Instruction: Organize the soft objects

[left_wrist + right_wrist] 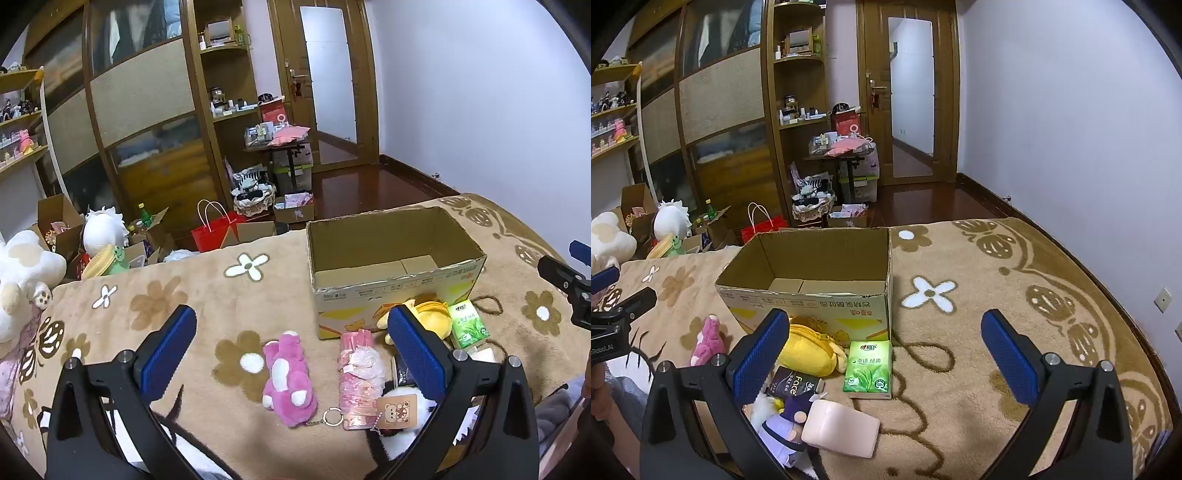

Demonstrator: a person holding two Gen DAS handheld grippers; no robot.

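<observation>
Pink plush bear (290,376), green tissue pack (870,365) (leaf print), flowered tan blanket (960,369).

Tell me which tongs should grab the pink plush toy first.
Left. The pink plush toy lies between the open left tongs; for the open right tongs it sits far left, beyond the yellow plush.

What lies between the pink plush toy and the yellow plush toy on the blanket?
A pink wrapped bundle lies between the pink plush toy and the yellow plush toy, as the left wrist view shows.
</observation>
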